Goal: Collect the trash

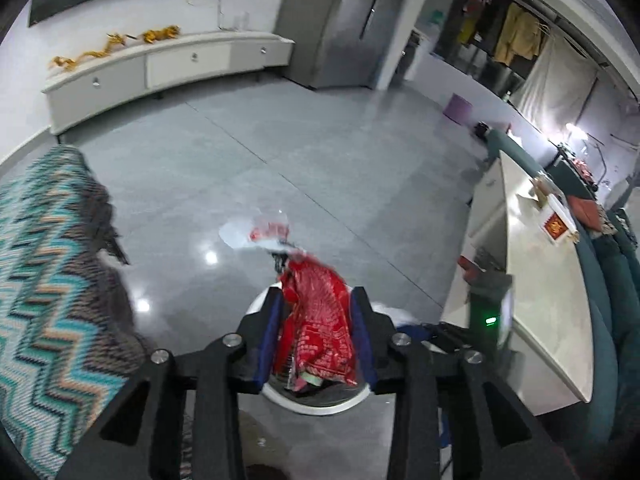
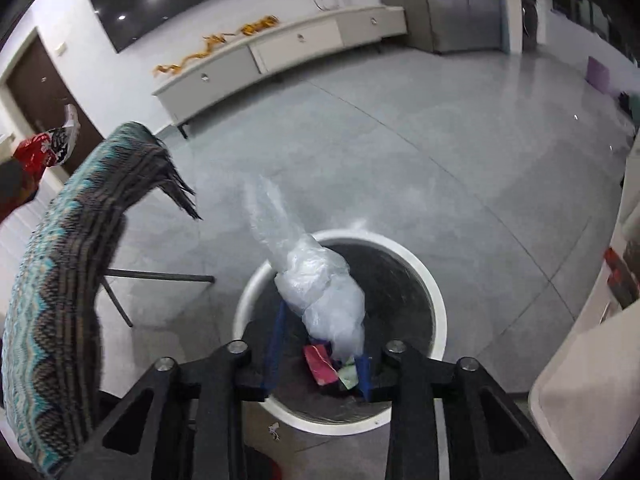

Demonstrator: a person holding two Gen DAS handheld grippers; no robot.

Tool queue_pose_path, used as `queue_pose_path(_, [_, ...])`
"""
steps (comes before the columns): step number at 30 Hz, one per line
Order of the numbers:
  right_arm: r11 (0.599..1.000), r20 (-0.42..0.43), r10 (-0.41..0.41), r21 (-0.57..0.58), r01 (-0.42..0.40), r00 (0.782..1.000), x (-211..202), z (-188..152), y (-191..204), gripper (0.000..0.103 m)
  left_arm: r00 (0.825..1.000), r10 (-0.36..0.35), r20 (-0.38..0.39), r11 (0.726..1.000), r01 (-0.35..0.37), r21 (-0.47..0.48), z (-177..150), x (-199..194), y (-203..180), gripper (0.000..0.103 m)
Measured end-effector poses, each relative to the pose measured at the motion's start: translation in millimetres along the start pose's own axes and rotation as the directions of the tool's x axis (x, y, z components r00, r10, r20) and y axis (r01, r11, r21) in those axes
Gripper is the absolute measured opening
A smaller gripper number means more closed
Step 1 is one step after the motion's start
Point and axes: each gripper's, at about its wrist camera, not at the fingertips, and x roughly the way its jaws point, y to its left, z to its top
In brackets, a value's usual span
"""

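Observation:
A round white bin [image 2: 438, 304] with a dark liner stands on the grey floor; colourful wrappers [image 2: 320, 364] lie at its bottom. My right gripper [image 2: 320, 344] is over the bin's mouth, with a crumpled clear plastic bag [image 2: 320, 288] between its fingers, its jaws fairly wide. My left gripper [image 1: 318, 320] is shut on a red printed wrapper [image 1: 316, 316] and holds it above the same bin [image 1: 320, 404], whose rim shows under the fingers. The wrapper's far end carries clear plastic [image 1: 260, 232].
A zigzag-patterned throw [image 2: 60, 280] hangs over furniture at the left, also in the left wrist view [image 1: 48, 260]. A white low table [image 1: 540, 280] with a red packet stands at the right. A long white cabinet [image 2: 280, 56] lines the far wall.

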Motion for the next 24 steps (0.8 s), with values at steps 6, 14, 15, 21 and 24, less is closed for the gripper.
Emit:
queue_pose_path(6, [0.999,-0.015,-0.025,0.033,0.025,1.0,3.3,-6.7,-12.4,0.06,0.999,-0.033,-0.002,0.999,0.033,-0.002,6.2,6.8,-7.5,0.062])
queue_pose_path(14, [1.0,0.039,-0.007,0.018,0.006,0.999,-21.3,0.4,6.3,0.061,0.996,0.067,0.061,0.998,-0.066,-0.015,-10.1,-28.6,13.3,0.062])
queue_pose_path(15, [1.0,0.049,-0.001,0.008,0.0,0.999,-26.1,2.4,13.1,0.063,0.994,0.085,0.071,0.996,-0.084,-0.021,-13.2,-34.5,17.6,0.062])
queue_pose_path(21, [0.994,0.117,0.063,-0.092,-0.053,0.991,-58.0,14.3,75.1,0.072,0.967,0.224,0.124,0.973,-0.214,-0.085,-39.2,-80.0,62.5,0.063])
queue_pose_path(24, [0.984,0.138,0.106,-0.154,-0.085,0.985,-71.1,17.1,111.7,0.075,0.943,0.296,0.155,0.951,-0.276,-0.136,-54.5,-107.8,88.0,0.063])
